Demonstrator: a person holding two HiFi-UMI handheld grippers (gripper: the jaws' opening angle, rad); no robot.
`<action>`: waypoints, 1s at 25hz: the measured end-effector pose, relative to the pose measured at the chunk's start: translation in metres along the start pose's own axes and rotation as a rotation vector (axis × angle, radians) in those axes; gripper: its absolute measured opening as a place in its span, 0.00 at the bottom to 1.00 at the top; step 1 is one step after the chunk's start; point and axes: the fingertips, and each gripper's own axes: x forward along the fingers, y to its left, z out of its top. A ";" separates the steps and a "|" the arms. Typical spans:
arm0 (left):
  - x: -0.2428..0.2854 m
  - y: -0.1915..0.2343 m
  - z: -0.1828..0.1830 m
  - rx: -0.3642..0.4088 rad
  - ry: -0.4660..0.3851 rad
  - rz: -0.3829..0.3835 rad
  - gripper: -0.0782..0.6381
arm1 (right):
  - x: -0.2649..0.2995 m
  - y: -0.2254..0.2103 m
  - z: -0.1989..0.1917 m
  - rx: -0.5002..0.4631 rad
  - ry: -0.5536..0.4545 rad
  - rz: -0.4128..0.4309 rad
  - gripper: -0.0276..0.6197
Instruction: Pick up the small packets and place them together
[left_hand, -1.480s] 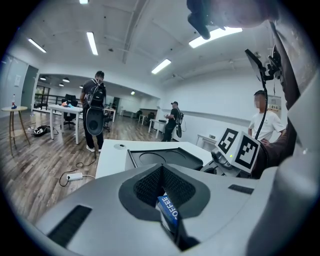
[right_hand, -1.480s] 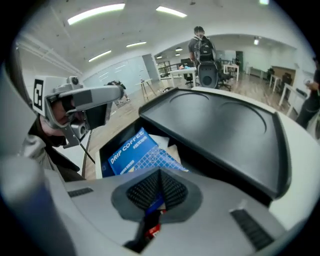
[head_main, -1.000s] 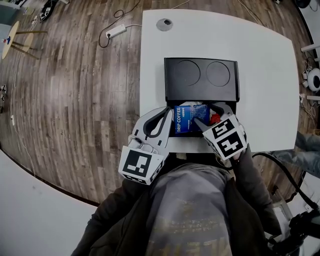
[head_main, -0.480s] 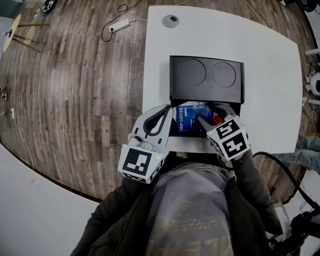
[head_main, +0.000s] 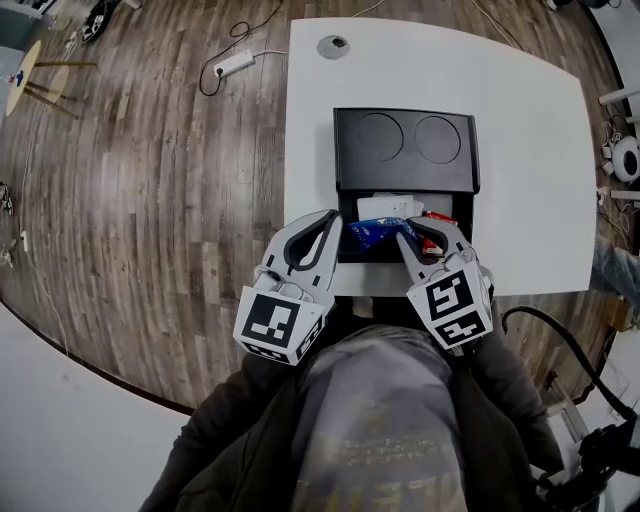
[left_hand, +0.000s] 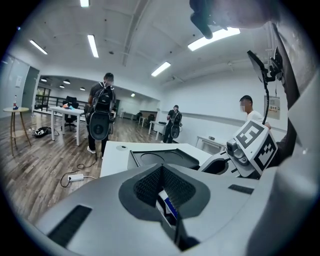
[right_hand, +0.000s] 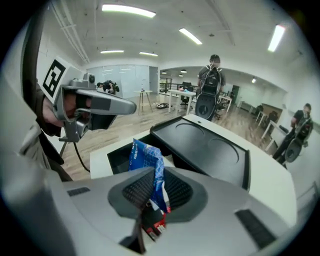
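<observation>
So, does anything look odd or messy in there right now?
Yes: the blue packet is crumpled and twisted, pinched edge-on in the right claw, whose jaws have just been closing on it, above the black tray. A red thing sits in the same grip, perhaps a second packet; I cannot tell.

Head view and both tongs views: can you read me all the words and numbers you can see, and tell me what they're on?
No text here is clear enough to quote.
Print on the blue packet held in the right tongs: too crumpled and blurred to read.
The marker cubes: only black-and-white square patterns, no words.
The paper on the wall: too small to read.
</observation>
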 end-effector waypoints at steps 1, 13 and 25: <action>-0.004 -0.002 0.000 0.003 -0.004 -0.004 0.11 | -0.004 0.004 0.003 -0.006 -0.021 -0.011 0.14; -0.044 -0.015 0.007 0.023 -0.057 -0.019 0.11 | -0.042 0.015 0.027 0.108 -0.164 -0.033 0.12; -0.050 0.006 0.020 0.014 -0.093 0.086 0.11 | -0.042 -0.054 0.091 0.228 -0.269 0.015 0.12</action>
